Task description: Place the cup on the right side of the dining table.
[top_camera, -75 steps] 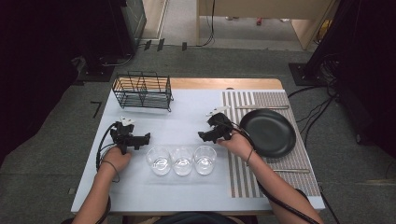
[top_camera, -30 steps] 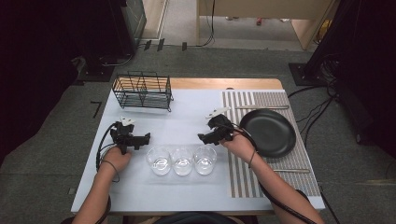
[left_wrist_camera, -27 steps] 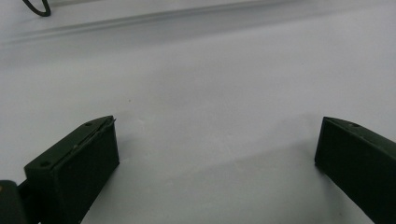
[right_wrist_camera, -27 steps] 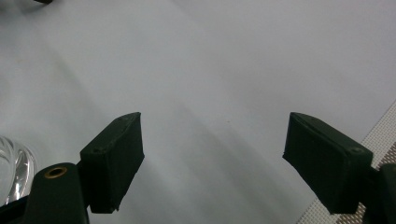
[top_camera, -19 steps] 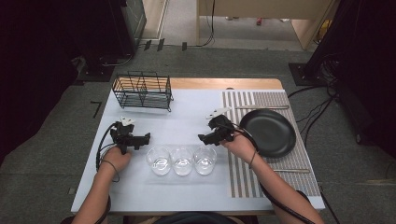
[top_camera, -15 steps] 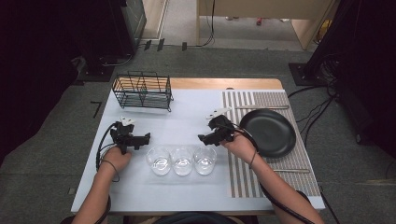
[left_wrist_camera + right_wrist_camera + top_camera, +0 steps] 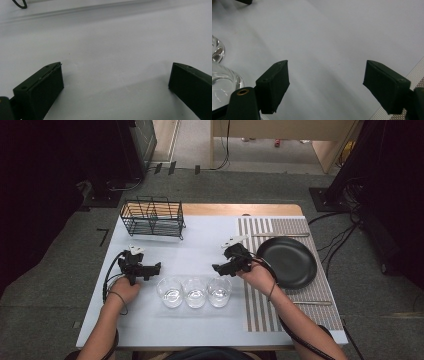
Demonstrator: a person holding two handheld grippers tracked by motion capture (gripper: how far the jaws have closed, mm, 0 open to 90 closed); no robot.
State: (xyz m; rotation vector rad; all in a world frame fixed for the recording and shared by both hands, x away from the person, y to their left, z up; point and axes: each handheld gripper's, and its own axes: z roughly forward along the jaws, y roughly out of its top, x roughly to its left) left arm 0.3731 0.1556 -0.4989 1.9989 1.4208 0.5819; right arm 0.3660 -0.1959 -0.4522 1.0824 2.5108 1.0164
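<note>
- Presently both grippers hover empty over the desk: left gripper [image 7: 156,266] and right gripper [image 7: 216,268], jaws apart.
- Three glasses [image 7: 195,292] stand near the front edge, untouched.
- Next, probably: lower onto one glass's rim squarely.

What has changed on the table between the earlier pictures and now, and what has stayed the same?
Nothing has visibly changed. The left claw and the right claw are where they were above the white table, jaws apart, with nothing between them. The three clear glass tumblers stand in the same row, untouched. The black round plate and the black wire rack kept their places.
</note>
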